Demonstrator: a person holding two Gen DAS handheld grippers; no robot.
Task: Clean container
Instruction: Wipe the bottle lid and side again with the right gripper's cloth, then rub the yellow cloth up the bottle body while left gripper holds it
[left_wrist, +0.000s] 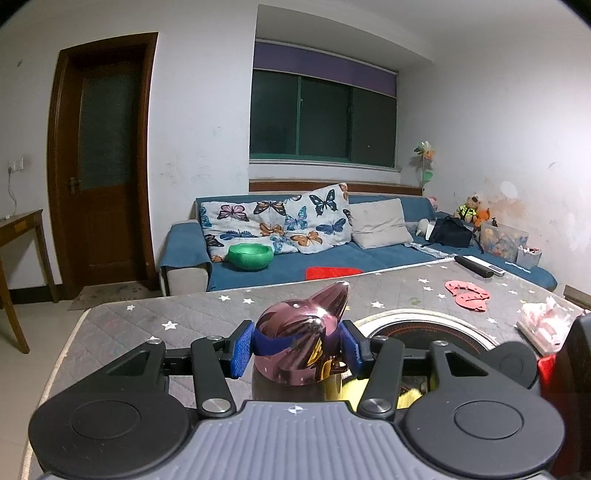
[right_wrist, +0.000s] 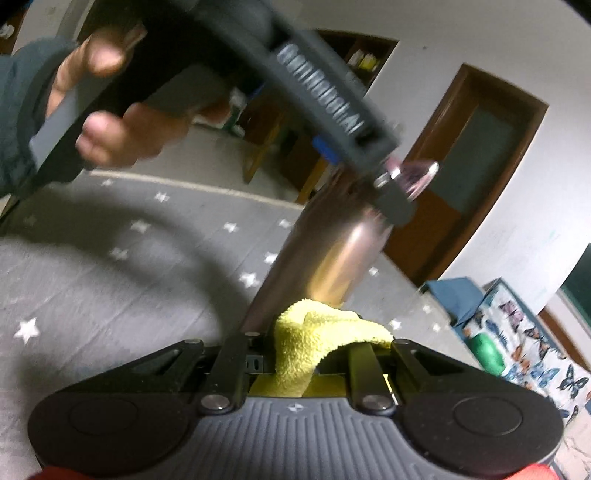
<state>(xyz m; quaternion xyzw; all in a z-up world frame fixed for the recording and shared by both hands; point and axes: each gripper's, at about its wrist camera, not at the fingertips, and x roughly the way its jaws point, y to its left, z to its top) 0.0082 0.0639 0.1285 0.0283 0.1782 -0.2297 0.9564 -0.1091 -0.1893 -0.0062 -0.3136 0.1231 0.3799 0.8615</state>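
Blue fingers (left_wrist: 242, 350) clamp bottle (left_wrist: 301, 332) lid sides.

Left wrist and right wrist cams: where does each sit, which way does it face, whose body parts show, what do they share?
Left wrist: on the left gripper, facing across the star-patterned table toward the sofa; its jaws clamp the bottle at the lid; no hand shows.
Right wrist: on the right gripper, rolled and blurred, facing the bottle's body; jaws hold a yellow cloth; the person's hand on the left gripper shows.
Shared: bottle, table, left gripper, door, green bowl.
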